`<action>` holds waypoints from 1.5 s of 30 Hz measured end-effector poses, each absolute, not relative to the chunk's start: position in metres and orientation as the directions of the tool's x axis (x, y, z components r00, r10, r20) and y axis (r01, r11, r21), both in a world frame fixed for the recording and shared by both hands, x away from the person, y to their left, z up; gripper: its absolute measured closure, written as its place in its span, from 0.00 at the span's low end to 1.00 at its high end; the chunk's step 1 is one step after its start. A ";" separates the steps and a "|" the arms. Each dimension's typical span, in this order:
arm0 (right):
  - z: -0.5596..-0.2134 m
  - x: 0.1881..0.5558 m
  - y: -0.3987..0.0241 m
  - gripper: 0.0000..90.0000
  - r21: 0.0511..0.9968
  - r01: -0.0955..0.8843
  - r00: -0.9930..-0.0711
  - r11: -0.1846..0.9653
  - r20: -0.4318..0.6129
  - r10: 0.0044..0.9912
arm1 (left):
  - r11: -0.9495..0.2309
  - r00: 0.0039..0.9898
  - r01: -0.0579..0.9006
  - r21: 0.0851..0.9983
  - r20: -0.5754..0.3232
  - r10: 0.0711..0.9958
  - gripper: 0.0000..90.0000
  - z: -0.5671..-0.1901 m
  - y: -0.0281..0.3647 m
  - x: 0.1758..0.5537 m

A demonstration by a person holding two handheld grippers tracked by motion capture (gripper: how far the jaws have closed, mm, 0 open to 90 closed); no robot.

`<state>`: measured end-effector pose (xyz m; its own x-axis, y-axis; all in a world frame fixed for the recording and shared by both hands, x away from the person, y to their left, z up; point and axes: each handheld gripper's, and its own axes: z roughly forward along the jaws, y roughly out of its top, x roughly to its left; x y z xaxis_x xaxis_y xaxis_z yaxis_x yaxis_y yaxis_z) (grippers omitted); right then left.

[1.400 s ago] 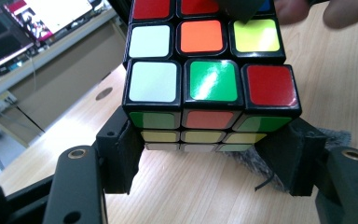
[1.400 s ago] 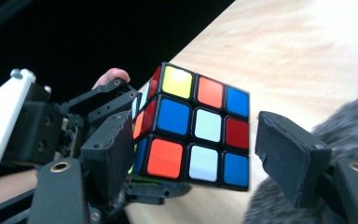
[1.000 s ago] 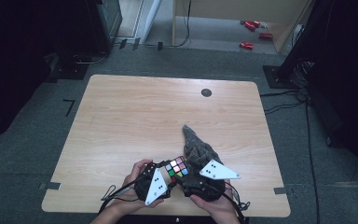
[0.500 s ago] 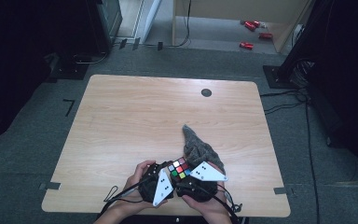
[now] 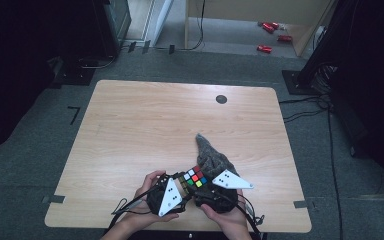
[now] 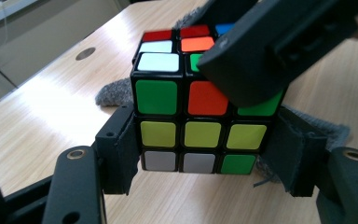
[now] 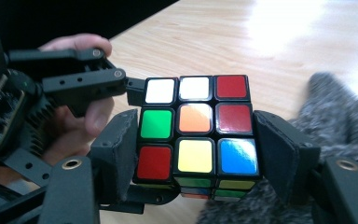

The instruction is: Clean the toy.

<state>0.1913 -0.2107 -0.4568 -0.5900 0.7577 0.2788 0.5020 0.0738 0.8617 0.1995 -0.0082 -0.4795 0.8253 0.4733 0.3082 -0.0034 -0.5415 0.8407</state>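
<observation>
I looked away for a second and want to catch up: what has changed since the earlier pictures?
The right claw has just been closing its jaws, with the puzzle cube between them, around its top layer. The left claw stays clamped on the cube's lower layers. Both hands have hardly shifted, and the grey cloth lies on the table as before.

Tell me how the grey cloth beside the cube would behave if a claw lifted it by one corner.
The grey cloth lies crumpled in soft folds on the table, so it would probably hang limp rather than hold its shape. Its fuzzy, knitted-looking surface suggests the pads would grip it without slipping. It looks light for its bulk and unlikely to roll.
</observation>
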 end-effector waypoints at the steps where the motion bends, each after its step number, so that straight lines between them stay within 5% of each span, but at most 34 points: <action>1: -0.458 0.192 -0.212 0.38 0.857 0.511 -0.588 0.069 0.290 0.755 | -0.542 0.824 -0.007 0.840 0.312 0.473 0.39 -0.480 -0.008 0.199; 9: -0.461 0.199 -0.223 0.38 0.808 0.587 -0.577 -0.041 0.453 0.680 | -0.488 0.838 -0.036 0.872 0.293 0.461 0.39 -0.477 -0.002 0.199; 17: -0.458 0.196 -0.221 0.38 0.814 0.580 -0.567 -0.038 0.436 0.699 | -0.485 0.831 -0.045 0.873 0.302 0.467 0.39 -0.478 -0.003 0.198; 22: -0.459 0.195 -0.212 0.29 0.805 0.593 -0.557 0.014 0.398 0.729 | -0.522 0.806 -0.092 0.848 0.371 0.461 0.39 -0.480 -0.008 0.193; 26: -0.461 0.195 -0.210 0.38 0.801 0.599 -0.539 0.026 0.378 0.753 | -0.514 0.807 -0.111 0.851 0.378 0.453 0.39 -0.479 -0.008 0.191; 45: -0.454 0.189 -0.211 0.38 0.828 0.560 -0.553 0.005 0.370 0.747 | -0.503 0.795 -0.106 0.858 0.377 0.475 0.37 -0.481 -0.010 0.191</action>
<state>0.1887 -0.2106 -0.4542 -0.5530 0.7466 0.3698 0.5602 0.0046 0.8284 0.1910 -0.0097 -0.4806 0.7949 0.4751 0.3773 -0.1065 -0.5030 0.8577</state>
